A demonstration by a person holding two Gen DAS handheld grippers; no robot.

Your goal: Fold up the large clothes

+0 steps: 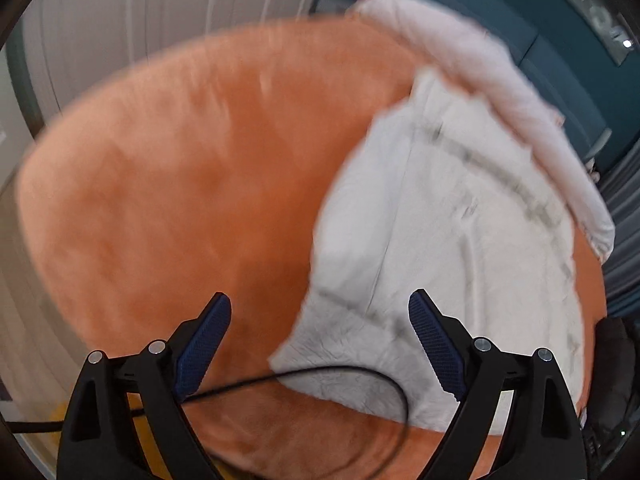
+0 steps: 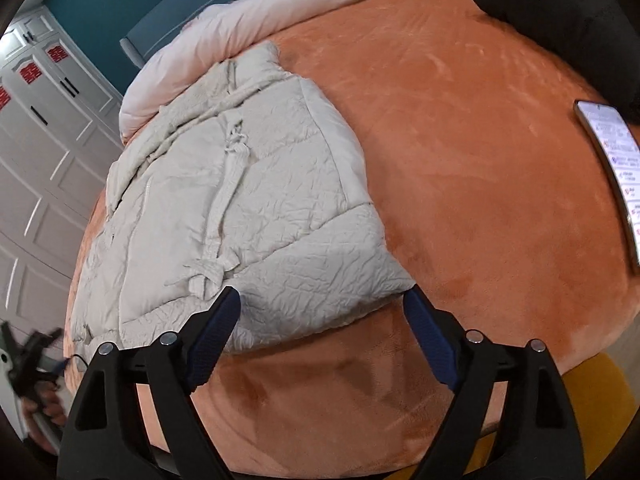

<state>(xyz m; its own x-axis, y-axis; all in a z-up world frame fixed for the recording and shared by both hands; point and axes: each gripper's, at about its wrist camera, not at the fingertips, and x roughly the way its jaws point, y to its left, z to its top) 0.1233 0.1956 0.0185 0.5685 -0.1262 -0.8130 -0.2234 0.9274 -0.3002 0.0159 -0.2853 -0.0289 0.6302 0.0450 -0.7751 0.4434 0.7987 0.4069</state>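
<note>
A pale cream quilted jacket (image 2: 248,200) lies folded on an orange plush bed cover (image 2: 480,160), its cord running down the middle. It also shows in the blurred left wrist view (image 1: 440,240). My right gripper (image 2: 322,300) is open and empty, just above the jacket's near hem. My left gripper (image 1: 320,304) is open and empty, over the jacket's near corner and the orange cover (image 1: 180,180). The left gripper also shows blurred at the lower left of the right wrist view (image 2: 36,356).
A pale pink duvet (image 2: 280,12) is bunched along the far edge of the bed. A phone (image 2: 612,168) with its screen lit lies at the right. A black plush thing (image 2: 568,16) sits at the far right. White wardrobe doors (image 2: 44,140) stand to the left. A black cable (image 1: 320,376) crosses below the left gripper.
</note>
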